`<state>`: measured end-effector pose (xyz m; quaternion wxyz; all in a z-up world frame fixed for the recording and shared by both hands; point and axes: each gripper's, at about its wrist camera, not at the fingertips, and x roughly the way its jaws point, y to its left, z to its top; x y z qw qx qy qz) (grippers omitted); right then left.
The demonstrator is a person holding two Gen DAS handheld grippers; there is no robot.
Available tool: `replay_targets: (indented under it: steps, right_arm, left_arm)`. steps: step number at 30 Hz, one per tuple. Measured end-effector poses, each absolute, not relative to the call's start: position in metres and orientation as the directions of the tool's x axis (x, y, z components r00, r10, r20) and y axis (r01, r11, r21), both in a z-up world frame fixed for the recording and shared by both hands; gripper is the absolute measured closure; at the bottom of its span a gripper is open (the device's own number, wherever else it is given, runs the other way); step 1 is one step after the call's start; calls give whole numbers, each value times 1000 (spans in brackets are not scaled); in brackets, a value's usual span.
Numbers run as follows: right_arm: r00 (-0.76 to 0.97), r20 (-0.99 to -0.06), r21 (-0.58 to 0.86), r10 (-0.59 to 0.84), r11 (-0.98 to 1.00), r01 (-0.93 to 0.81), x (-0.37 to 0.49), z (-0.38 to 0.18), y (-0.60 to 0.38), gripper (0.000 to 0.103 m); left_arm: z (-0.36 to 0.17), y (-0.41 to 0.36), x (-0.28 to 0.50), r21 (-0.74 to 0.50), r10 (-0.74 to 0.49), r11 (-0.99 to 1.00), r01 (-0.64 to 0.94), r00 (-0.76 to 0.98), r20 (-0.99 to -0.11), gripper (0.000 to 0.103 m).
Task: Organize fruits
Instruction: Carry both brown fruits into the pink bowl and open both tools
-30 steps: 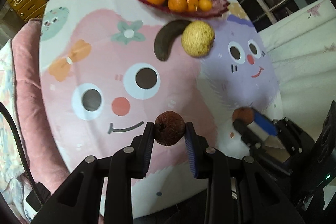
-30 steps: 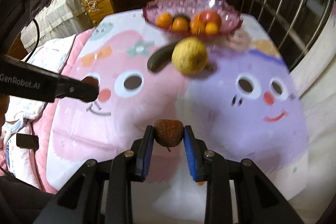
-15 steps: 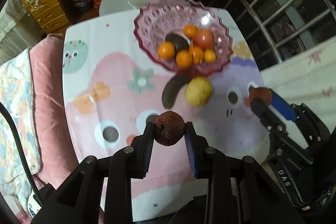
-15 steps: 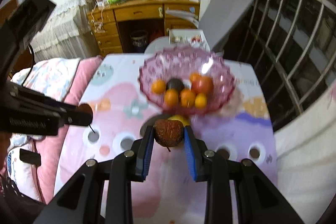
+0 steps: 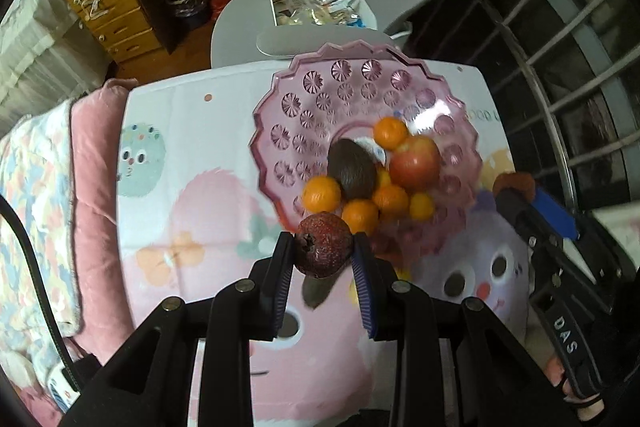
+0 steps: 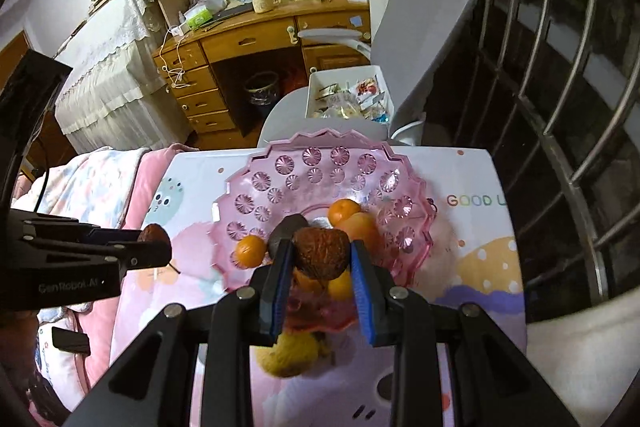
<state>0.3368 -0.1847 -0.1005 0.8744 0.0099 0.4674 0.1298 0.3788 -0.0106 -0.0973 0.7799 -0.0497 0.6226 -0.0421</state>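
Cartoon-print tablecloth [image 5: 168, 155] covers the table. Pink cut-glass fruit bowl [image 5: 320, 99] sits at its far end, near the grey chair [image 6: 424, 39]. In the bowl: red apple [image 5: 414, 163], dark avocado [image 5: 352, 169], several mandarins [image 5: 321, 193]. Yellow pear [image 6: 290, 353] lies on the cloth just in front of the bowl, partly hidden by the right gripper. Left gripper [image 5: 323, 253] pinches a dark red wrinkled fruit [image 5: 324, 245] above the bowl's near rim. Right gripper [image 6: 320, 259] pinches a brown wrinkled fruit [image 6: 321, 253] over the bowl. Both jaw pairs are pressed onto their fruit.
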Motion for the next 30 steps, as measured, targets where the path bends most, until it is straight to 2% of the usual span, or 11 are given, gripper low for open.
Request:
replay_targets:
  steps: [8,15,17,19,21,30]
  right_arm:
    - [422,-855,215,301,947,-239,372,-145,-193,74]
    - [375,-861,258,343,931,-258,378,-154,-188,73]
    - [377,-857,266,351,929,-259,380,-153,-188,72]
    - [373,-859,270,352,929,-254,380,-151,-188,65]
    - [378,-857,271,351,930,-249,377,-147,-189,59]
    - [388,-850,324,355,935,-145,347,-126,-201,58]
  left_arm:
    - [-145,-18,409,-191,-165,975,-113,206,-964,75]
    - [-146,-23,408,-197,-170,974,-115,210,-963,74]
    - [-139,-21,406,-199,-168,972,-122,229,-959,69]
    - [-130,-16,401,-210,-172,969,-133,255,-952,44]
    - [-121,-11,396,-217,-172,966,-137,278,-945,34]
    - [-87,17,348,-240,-185,961,-134,333,-925,32]
